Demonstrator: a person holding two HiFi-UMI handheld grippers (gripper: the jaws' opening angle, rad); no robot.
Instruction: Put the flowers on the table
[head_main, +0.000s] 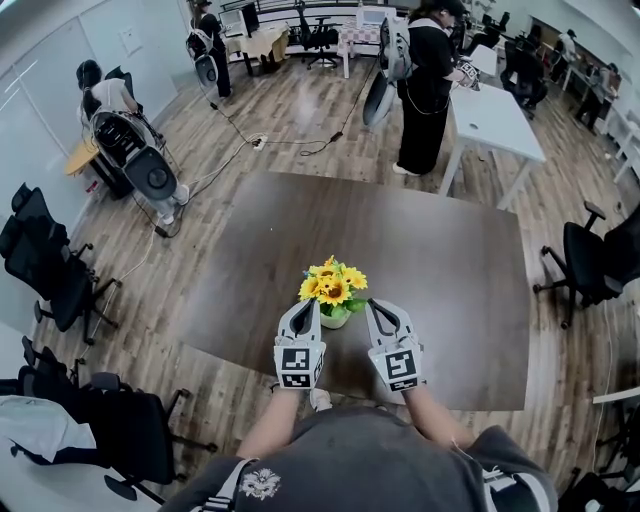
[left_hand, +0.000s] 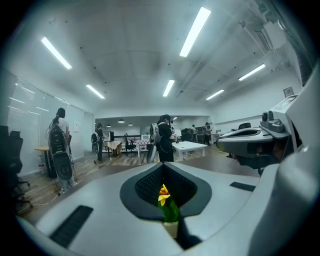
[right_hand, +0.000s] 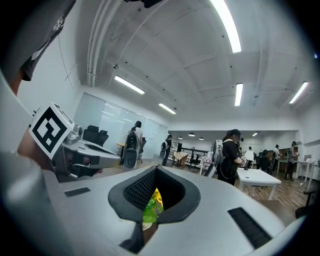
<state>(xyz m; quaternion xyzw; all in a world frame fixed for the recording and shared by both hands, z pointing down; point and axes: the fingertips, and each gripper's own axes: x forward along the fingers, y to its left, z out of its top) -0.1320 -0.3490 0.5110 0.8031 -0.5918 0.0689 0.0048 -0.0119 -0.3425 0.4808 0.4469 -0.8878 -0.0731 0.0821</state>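
Only the head view shows the whole small pale pot of yellow sunflowers (head_main: 333, 290) near the dark brown surface's (head_main: 450, 260) front edge, left claw (head_main: 308, 310) at 8 o'clock, right claw (head_main: 378, 310) at 4, each pressed together and empty.

An open-plan office: black rolling chairs (head_main: 45, 265) at the left edge, a white surface (head_main: 495, 120) at upper right, wood-plank floor (head_main: 290, 110), ceiling strip lights (left_hand: 195, 31), glass partitions (right_hand: 107, 120).

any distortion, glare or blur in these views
Head view: strong fisheye, floor curves round the table, flowers sharp, light even. Left gripper view: dark rounded corners, ceiling strip lights blown out bright. Right gripper view: same dark corners, flowers blurred close up.
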